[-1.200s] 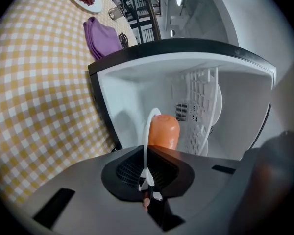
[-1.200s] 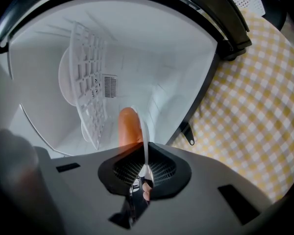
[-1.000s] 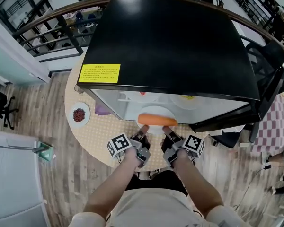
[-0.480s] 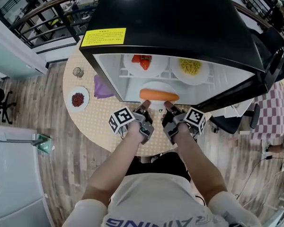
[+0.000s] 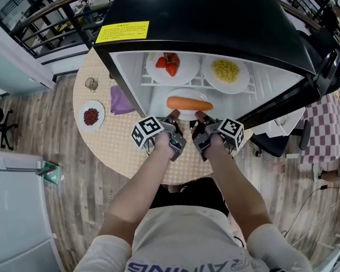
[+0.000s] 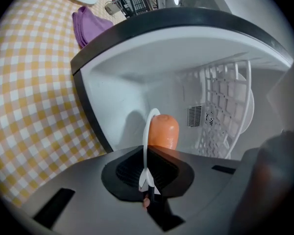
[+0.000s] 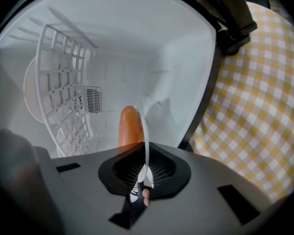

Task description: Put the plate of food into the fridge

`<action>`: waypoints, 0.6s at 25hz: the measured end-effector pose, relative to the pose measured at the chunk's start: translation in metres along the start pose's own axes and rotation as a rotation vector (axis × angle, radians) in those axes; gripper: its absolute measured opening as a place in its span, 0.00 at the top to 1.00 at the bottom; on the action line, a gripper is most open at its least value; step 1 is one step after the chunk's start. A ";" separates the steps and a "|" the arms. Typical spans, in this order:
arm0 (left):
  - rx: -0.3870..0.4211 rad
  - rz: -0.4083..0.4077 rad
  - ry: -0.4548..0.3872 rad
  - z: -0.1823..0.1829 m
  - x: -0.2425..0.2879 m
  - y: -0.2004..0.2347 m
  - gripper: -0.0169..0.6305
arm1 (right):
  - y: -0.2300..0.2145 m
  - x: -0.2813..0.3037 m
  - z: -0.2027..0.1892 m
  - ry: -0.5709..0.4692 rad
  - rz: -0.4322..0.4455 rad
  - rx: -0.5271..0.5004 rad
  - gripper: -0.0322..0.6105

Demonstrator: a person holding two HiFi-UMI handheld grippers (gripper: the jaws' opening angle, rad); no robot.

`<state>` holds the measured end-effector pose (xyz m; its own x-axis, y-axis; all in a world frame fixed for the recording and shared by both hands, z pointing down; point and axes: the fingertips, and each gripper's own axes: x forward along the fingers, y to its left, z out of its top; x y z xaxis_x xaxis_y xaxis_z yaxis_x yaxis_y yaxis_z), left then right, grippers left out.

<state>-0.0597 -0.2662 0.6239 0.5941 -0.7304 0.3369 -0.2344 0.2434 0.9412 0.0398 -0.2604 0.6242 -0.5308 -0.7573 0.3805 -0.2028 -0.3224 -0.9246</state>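
Left gripper [image 5: 173, 118] is clamped nearly shut on the near rim of the white plate [image 5: 187, 94]. The plate carries a carrot [image 5: 189, 103] and is held at the mouth of the fridge's [image 5: 215, 21] lower compartment, under the wire shelf [image 6: 220, 102]. The right gripper [image 5: 199, 118] pinches the same rim. There is bare white wall on either side of the plate, and the door [image 5: 289, 98] stands wide open at right.

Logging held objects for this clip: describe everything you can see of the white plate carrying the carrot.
The white plate is round, thin-rimmed, glossy like ceramic or plastic. One whole carrot lies across it. It is held about level inside the open fridge's lower space, under the wire shelf. The left gripper and right gripper each pinch its near rim.
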 end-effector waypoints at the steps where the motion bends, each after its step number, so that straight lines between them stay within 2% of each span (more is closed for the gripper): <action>1: 0.003 0.007 0.001 0.001 0.002 0.000 0.94 | 0.000 0.002 0.002 -0.004 -0.005 0.001 0.89; 8: -0.064 0.020 -0.044 0.010 0.014 0.003 0.94 | 0.003 0.018 0.014 -0.032 -0.031 0.012 0.89; 15: -0.061 0.030 -0.039 0.009 0.024 0.003 0.94 | 0.000 0.019 0.023 -0.049 -0.041 0.018 0.89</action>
<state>-0.0524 -0.2889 0.6343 0.5571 -0.7462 0.3644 -0.2037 0.3027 0.9311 0.0487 -0.2880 0.6323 -0.4817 -0.7698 0.4188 -0.2081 -0.3638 -0.9079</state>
